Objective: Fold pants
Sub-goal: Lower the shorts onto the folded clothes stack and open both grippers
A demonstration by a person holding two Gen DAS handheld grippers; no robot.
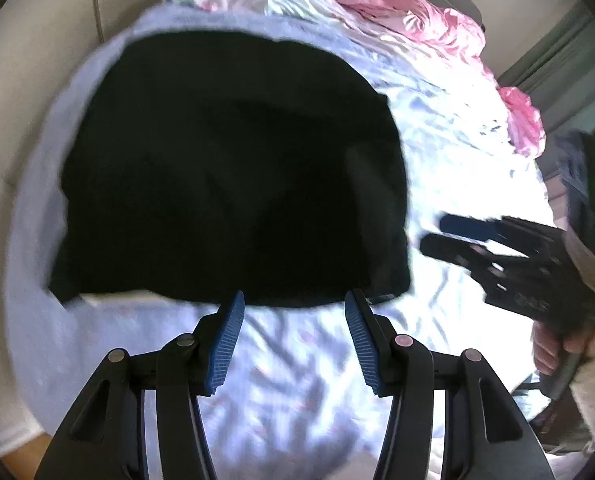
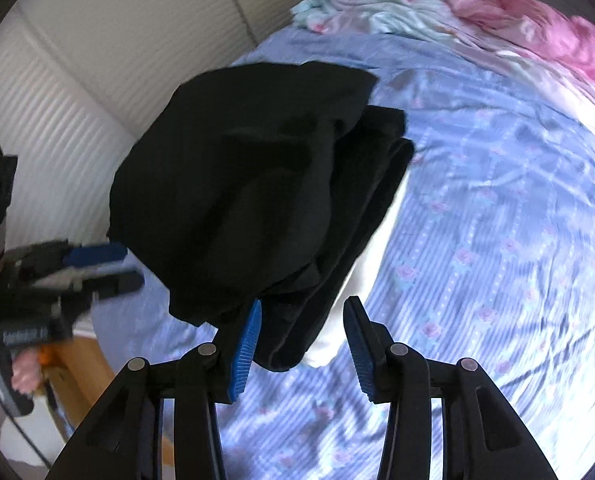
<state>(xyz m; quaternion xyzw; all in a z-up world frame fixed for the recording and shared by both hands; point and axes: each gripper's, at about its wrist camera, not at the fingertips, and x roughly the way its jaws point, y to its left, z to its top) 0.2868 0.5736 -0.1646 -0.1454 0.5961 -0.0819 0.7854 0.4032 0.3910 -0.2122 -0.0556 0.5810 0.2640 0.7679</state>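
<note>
Pants: black pants lay folded on the floral bedsheet.
Left gripper: released, empty, clear of the fabric.
Right gripper: released, empty, apparently letting the fold settle.

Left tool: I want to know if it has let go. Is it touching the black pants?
Apart. In the right wrist view the left tool hangs beside the pants, with blue sheet showing between them.

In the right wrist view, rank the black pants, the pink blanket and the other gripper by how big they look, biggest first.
1. black pants, folded in a pile on the blue sheet
2. and 3. unsure: the pink blanket lies far off, cut by the edge; the left gripper is nearer and blurred. They look alike.
</note>
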